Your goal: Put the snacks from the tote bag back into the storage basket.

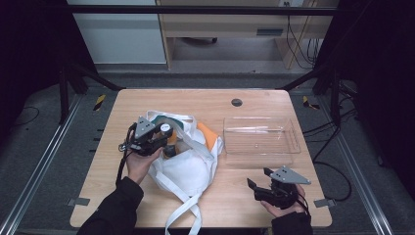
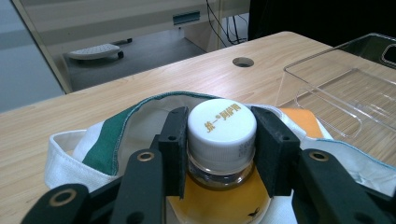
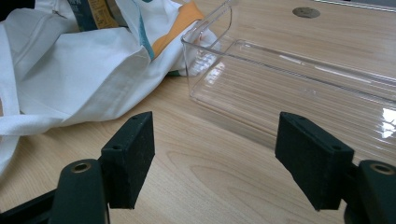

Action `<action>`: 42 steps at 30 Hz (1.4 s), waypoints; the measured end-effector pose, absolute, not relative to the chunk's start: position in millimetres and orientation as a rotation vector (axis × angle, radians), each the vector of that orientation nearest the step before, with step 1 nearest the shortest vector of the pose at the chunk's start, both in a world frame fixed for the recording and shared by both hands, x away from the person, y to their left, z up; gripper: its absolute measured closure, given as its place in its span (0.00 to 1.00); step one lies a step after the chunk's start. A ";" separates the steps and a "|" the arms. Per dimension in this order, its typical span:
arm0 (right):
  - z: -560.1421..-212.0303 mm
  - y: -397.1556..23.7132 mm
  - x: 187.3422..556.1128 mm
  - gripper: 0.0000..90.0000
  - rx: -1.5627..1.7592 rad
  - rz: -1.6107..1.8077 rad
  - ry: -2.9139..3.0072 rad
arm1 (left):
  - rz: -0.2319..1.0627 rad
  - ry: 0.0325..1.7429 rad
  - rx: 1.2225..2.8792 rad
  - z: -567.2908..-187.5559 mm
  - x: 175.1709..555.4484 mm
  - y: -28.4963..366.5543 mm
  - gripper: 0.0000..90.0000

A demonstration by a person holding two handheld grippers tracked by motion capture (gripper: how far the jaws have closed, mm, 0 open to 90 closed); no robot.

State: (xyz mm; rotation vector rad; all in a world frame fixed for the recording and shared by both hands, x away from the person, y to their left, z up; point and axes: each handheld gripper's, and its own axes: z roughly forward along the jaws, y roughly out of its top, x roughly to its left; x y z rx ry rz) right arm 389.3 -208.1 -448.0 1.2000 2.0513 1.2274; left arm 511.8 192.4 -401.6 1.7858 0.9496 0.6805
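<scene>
While the left gripper sat at about nine o'clock on the light wooden table, its two black jaws were closed against the white screw cap of a clear bottle of amber drink with a yellow label, one pad pressing each side of the cap. That bottle stood upright inside the open mouth of a white cloth tote bag with a green band and an orange patch, which lay crumpled near the table's centre, its long straps trailing toward six o'clock. At about two o'clock from the bag, just beside it, rested a clear rectangular plastic tray; in the right gripper view the bag's edge appeared to touch the tray's near corner. The right gripper rested at about five o'clock on the table, well apart from the bottle, with its jaws spread wide and nothing but bare wood between them. A round cable hole lay at twelve o'clock.
</scene>
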 end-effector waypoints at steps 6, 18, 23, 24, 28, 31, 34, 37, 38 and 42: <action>-448.1 -208.3 389.3 0.32 1.201 1.230 2.051 | 0.669 0.965 1.781 -400.4 512.5 193.6 0.65; -448.6 -208.6 389.5 0.32 1.205 1.234 2.048 | 0.681 0.981 1.753 -387.1 508.0 198.4 0.65; -448.6 -208.8 389.5 0.32 1.206 1.235 2.046 | 0.685 0.986 1.746 -382.1 505.8 199.8 0.65; -448.6 -209.0 389.5 0.32 1.205 1.236 2.046 | 0.684 0.986 1.742 -380.9 505.3 200.2 0.65; -449.0 -209.2 389.8 0.32 1.202 1.236 2.046 | 0.681 0.981 1.728 -374.1 502.0 201.7 0.65; -449.1 -208.8 389.7 0.32 1.201 1.237 2.048 | 0.680 0.979 1.721 -371.0 500.0 201.4 0.65; -449.1 -208.8 389.5 0.32 1.204 1.239 2.046 | 0.684 0.967 1.714 -364.5 495.4 200.3 0.65; -449.3 -209.2 389.7 0.32 1.198 1.243 2.046 | 0.684 0.956 1.710 -359.6 492.2 199.8 0.65; -449.3 -209.2 389.6 0.32 1.199 1.245 2.046 | 0.684 0.956 1.710 -359.6 492.2 199.8 0.65; -449.6 -209.6 389.6 0.32 1.192 1.251 2.042 | 0.689 0.943 1.707 -352.6 486.9 198.5 0.65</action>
